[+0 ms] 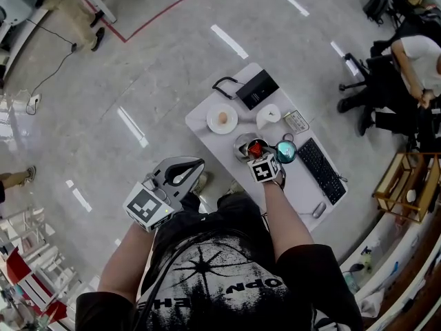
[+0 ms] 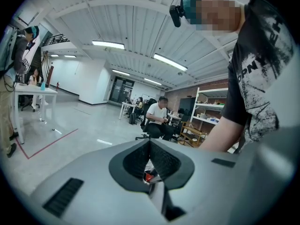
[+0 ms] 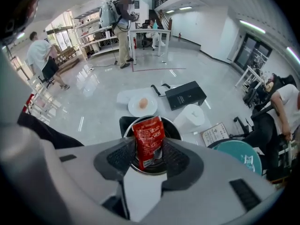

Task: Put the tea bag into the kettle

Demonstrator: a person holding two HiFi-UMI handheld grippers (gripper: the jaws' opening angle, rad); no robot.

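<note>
A red tea bag stands upright between the jaws of my right gripper, directly over the open mouth of the steel kettle. The jaws stand apart, and a gap shows beside the bag on its right. In the head view the right gripper points steeply down at the kettle on the small white table, with the tea bag at the opening. My left gripper hangs off the table's left side. Its jaws meet at the tips with nothing in them.
On the table are a plate with an egg, a black box, a white round object, a card, a teal disc, a keyboard and a mouse. A seated person is at the far right.
</note>
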